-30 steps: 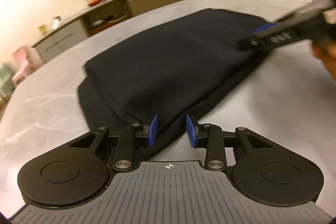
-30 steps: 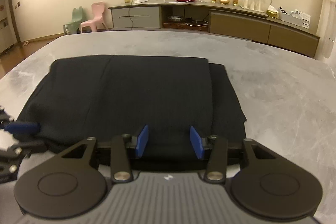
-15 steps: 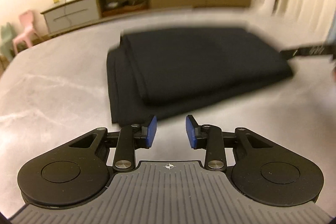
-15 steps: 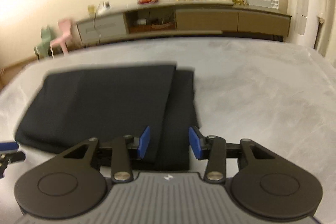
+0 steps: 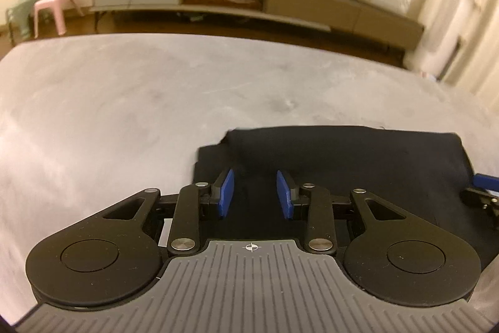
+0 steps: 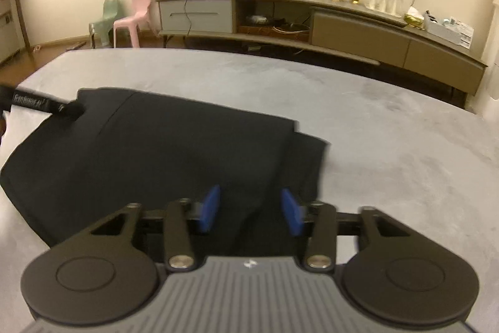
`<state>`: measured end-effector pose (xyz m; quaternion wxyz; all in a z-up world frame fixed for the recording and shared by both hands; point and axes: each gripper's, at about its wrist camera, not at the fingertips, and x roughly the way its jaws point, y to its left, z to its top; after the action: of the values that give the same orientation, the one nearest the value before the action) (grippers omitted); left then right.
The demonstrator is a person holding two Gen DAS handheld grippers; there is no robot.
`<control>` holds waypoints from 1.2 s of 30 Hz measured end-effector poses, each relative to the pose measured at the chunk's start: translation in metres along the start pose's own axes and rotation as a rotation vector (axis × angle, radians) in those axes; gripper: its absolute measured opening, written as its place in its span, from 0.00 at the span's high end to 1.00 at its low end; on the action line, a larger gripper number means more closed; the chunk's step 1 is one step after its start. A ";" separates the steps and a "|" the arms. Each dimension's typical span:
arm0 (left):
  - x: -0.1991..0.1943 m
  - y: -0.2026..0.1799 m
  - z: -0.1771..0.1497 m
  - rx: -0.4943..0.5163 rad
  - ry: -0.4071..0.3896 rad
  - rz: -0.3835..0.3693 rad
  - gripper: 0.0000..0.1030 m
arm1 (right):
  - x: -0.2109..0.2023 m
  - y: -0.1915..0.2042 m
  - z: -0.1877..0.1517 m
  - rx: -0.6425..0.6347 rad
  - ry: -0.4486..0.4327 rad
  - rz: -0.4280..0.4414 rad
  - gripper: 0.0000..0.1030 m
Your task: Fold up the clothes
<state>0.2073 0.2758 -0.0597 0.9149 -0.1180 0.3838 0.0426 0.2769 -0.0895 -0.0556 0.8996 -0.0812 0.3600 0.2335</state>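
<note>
The black garment (image 6: 149,158) lay flat on the grey surface (image 6: 389,145) as a compact layered rectangle, upper layer w/ straight edges, a narrower under-layer showing at its right side. Left gripper (image 5: 255,192) sat over the garment's left end, fingers apart at approx. mid gap, nothing between them. Right gripper (image 6: 251,212) sat over the right end near the stepped edge, fingers apart, also holding nothing. Assessment: garment was already in folded form; whether a further fold or only edge-squaring remained could not be settled, since the stack fits both a finished fold and an intermediate one
</note>
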 end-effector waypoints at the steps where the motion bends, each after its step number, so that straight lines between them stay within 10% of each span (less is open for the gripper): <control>1: -0.008 0.003 -0.004 -0.021 -0.019 0.000 0.79 | -0.006 -0.004 0.002 0.014 0.003 -0.026 0.50; 6: -0.080 0.002 -0.042 -0.088 -0.117 -0.051 0.70 | -0.041 0.008 0.001 0.052 -0.007 0.015 0.54; 12: -0.135 -0.044 -0.089 0.048 -0.110 0.037 0.35 | -0.073 0.052 -0.030 0.116 0.053 0.004 0.26; 20: -0.174 -0.095 -0.121 0.088 -0.079 -0.012 0.11 | -0.117 0.080 -0.060 0.099 0.016 -0.042 0.16; 36: -0.176 -0.137 -0.135 0.108 -0.029 -0.033 0.10 | -0.132 0.083 -0.072 0.119 -0.033 -0.057 0.09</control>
<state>0.0132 0.1120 -0.0012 0.9260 -0.0740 0.3701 0.0084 0.1100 -0.0864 -0.0156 0.9149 -0.0341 0.3561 0.1872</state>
